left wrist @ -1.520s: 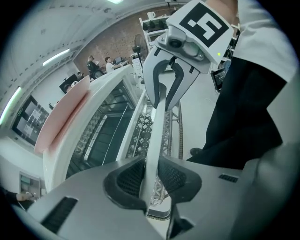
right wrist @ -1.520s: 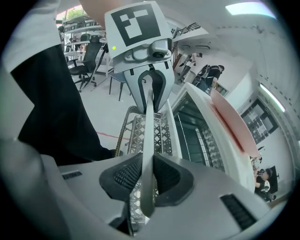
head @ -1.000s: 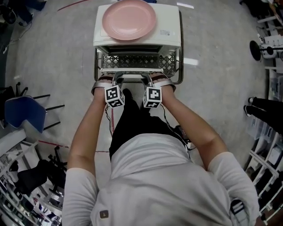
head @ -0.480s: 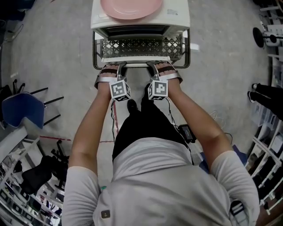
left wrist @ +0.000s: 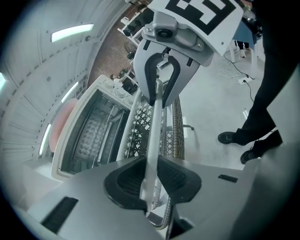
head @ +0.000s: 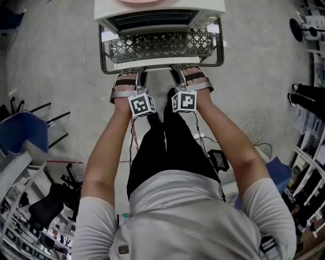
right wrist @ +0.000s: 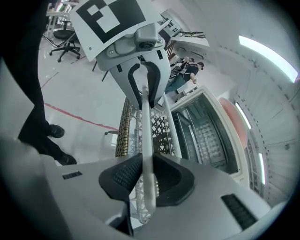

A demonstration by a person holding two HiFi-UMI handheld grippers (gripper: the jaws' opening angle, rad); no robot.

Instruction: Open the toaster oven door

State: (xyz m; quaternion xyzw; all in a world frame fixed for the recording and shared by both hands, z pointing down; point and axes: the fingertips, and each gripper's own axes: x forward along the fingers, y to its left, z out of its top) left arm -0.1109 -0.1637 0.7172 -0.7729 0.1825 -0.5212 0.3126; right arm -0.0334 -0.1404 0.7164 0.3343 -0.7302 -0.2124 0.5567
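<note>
1. The toaster oven (head: 160, 11) stands straight ahead of the person, with a pink plate (head: 136, 1) on its top. Its mouth is dark and uncovered.
2. The door (head: 160, 46) is swung down and out towards the person. It lies close to level, with its lattice face up, hinged along the oven's lower front edge.
3. The handle (head: 152, 64) is a pale bar on the door's near edge, and its long axis runs side to side across the person.
4. The left gripper (head: 137, 72) is pinching that bar left of its middle. Its own view shows the black pads pressed on either side of the bar (left wrist: 154, 131).
5. The right gripper (head: 179, 69) is doing the same right of the middle, with its pads clamped on the bar (right wrist: 146, 136). The two grippers sit side by side, near each other, and neither is closer to the oven.
6. Both grippers reach forward square to the bar, so as I see it any further swing goes down and towards the person, about the far hinge.
7. To my eye the door is about as open as it goes, so letting go evenly on both sides looks like what remains.
</note>
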